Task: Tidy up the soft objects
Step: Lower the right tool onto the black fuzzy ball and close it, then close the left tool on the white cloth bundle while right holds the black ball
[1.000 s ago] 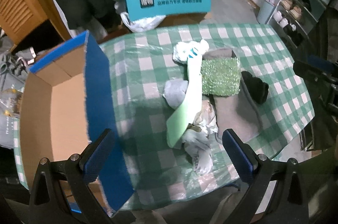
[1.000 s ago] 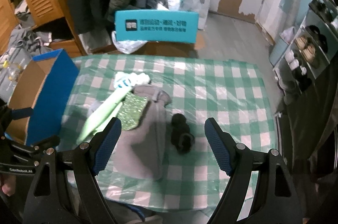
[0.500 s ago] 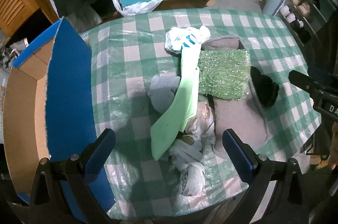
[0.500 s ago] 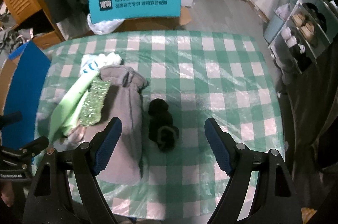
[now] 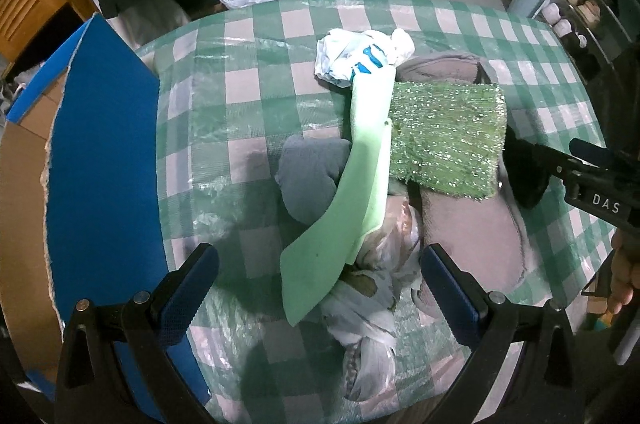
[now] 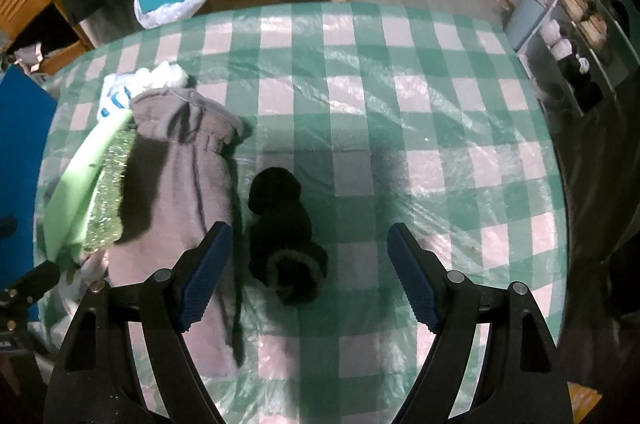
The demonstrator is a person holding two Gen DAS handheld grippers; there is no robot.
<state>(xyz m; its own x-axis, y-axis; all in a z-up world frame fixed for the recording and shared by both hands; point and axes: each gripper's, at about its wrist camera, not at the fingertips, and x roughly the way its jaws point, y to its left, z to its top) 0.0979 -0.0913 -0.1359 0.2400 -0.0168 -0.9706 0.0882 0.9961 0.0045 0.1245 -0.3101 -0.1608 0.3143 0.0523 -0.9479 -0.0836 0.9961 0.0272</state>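
Hardly begun, to judge by the layout. All soft things on the checked bench [image 6: 400,72], none visibly in the cardboard box [image 5: 24,208] at the left edge, whose inside shows only in part. Heaped together: a crumpled white-and-blue bag [image 5: 360,58] at the far end, a pale green foam strip [image 5: 352,200] slanting across the heap, a glittery green cloth [image 5: 448,140] draped over a long grey garment [image 6: 180,160], a grey-blue sock bundle [image 5: 310,176] tucked under the strip, and knotted plastic bags [image 5: 372,312] nearest the left tongs [image 5: 320,292]. Apart from the heap, just beside the grey garment, a black knitted piece [image 6: 280,232].

Left tongs spread wide and empty, poised over the near end of the heap, foam strip and knotted bags between the tips. Right tongs [image 6: 308,272] likewise spread wide, holding nothing, framing the black piece.

Everything left to do, most likely: each item to be lifted and sorted, probably into the box, starting with whichever piece lies between the tips.
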